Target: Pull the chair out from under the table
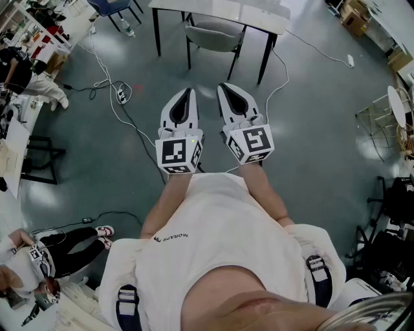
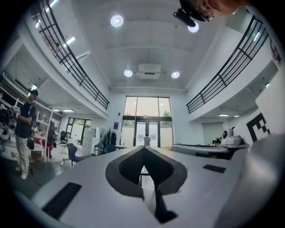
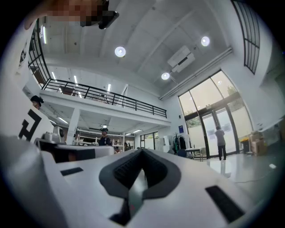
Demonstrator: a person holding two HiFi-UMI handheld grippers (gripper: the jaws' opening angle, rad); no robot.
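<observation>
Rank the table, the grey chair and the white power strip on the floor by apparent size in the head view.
1. Table, largest, though the top edge cuts it off.
2. Grey chair, partly under it.
3. White power strip, clearly smallest.
None is much nearer the camera, so the order seems safe.

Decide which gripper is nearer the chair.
Right, narrowly. The right gripper is just short of the chair; the left gripper is slightly further back, towards its left side. Neither touches it.
</observation>
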